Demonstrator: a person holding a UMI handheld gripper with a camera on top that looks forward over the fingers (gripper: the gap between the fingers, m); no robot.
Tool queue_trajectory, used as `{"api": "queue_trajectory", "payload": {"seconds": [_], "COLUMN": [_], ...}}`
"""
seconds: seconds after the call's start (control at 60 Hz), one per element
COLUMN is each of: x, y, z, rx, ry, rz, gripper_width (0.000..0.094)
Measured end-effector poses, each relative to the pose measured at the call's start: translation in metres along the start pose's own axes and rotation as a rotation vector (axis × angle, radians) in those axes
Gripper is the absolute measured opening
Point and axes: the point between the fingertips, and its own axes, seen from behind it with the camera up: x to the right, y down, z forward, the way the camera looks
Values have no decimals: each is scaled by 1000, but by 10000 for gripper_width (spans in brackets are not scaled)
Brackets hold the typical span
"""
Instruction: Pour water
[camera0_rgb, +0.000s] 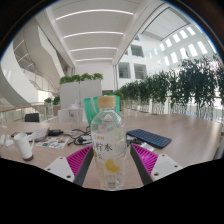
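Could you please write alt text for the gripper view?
A clear plastic water bottle with a white label stands between the gripper fingers' pink pads, on a pale wooden table. A dark flat tablet lies beyond, with green potted hedges behind.

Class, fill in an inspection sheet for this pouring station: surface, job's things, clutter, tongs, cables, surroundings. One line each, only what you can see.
Surface: pale wooden table, wide and flat.
Job's things: clear water bottle with green cap and printed label, upright between the tongs' fingers; no receiving cup identified.
Clutter: dark flat notebook-like item beyond the bottle; white cup-like object and papers off to one side.
Tongs: tongs, pink pads at both sides of the bottle; contact cannot be confirmed.
Cables: nothing seen.
Surroundings: bright atrium, row of green plants in planters, large windows.
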Motion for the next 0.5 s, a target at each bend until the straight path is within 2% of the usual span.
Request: {"api": "queue_trajectory", "payload": {"seconds": [0.05,0.067,0.1,0.25,0.283,0.45,0.5], "x": [0,-1,-7,2,4,-5,-13], "y": [6,9,18,12,13,23,2], "z": [14,18,26,28,27,39,39], "rx": [-11,-19,-49,24,5,-148,-143], "ry": [-7,-12,-32,51,62,98,93], "rz": [3,2,0,-24,-2,27,-7], "gripper_width": [776,718,516,489,490,348,336]}}
